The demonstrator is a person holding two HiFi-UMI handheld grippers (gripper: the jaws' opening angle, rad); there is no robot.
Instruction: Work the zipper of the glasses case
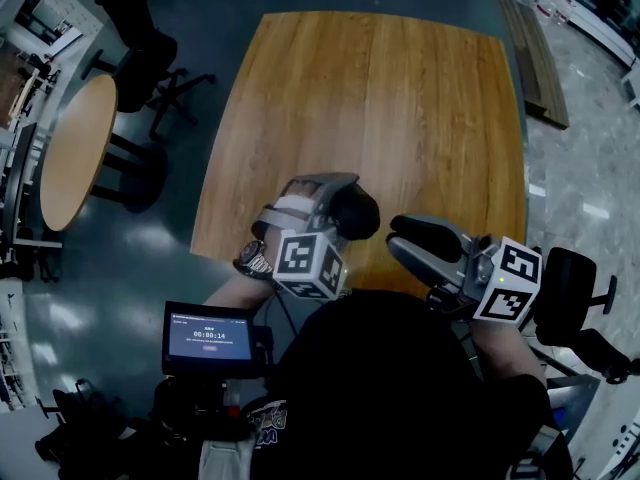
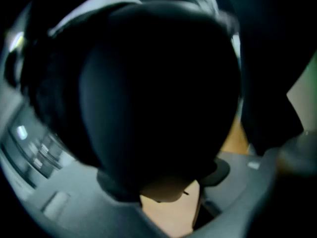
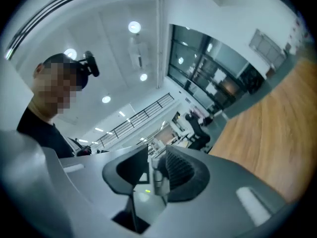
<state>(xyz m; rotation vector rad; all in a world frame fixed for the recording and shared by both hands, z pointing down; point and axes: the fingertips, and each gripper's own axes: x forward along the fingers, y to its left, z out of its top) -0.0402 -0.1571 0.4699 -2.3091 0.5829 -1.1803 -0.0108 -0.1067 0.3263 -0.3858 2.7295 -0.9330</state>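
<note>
The black glasses case (image 1: 358, 214) sits over the near edge of the wooden table (image 1: 380, 108), with my left gripper (image 1: 335, 200) shut on it. In the left gripper view the case (image 2: 158, 83) fills almost the whole picture as a dark rounded mass, and no zipper shows. My right gripper (image 1: 405, 240) hovers just right of the case, pointing at it and apart from it. In the right gripper view its jaws (image 3: 154, 170) stand a little apart with nothing between them, pointing up toward the ceiling.
A round table (image 1: 75, 148) and a black office chair (image 1: 150, 68) stand at the left. Another black chair (image 1: 575, 298) is close at the right, and a bench (image 1: 535, 58) is at the far right. A small screen (image 1: 208, 338) hangs at my chest.
</note>
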